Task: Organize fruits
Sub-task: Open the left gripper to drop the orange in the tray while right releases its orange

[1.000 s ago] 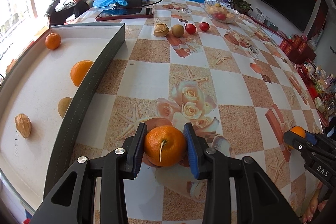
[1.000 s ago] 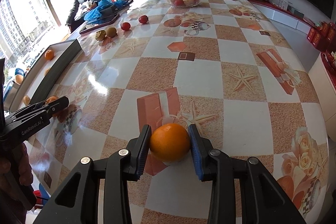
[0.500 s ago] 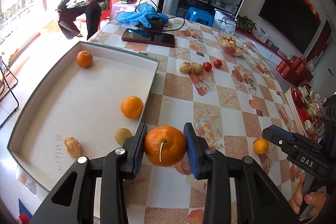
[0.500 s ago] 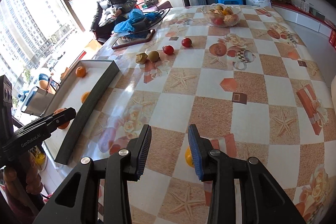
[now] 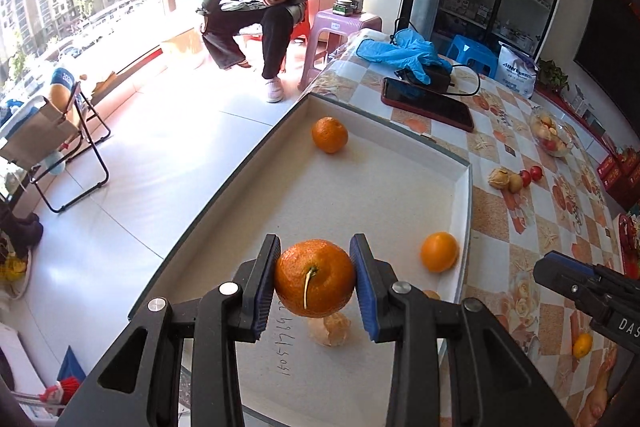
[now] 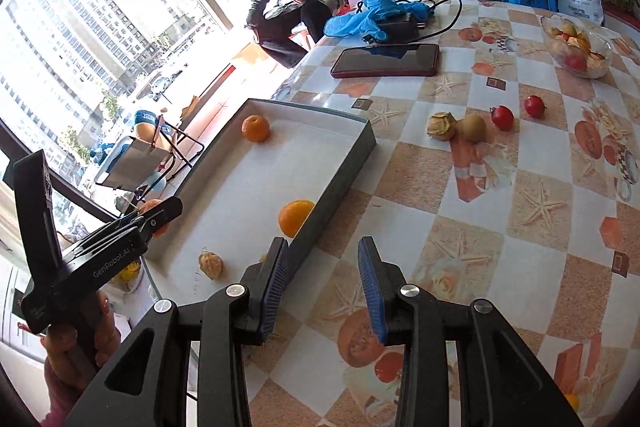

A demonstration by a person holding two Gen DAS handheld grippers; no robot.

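Orange mandarin sits pinched between the left gripper's blue pads, held above the white tray. Only the right wrist view shows the right gripper spread, holding nothing, over the table. Inside the tray lie two oranges and a husked fruit.
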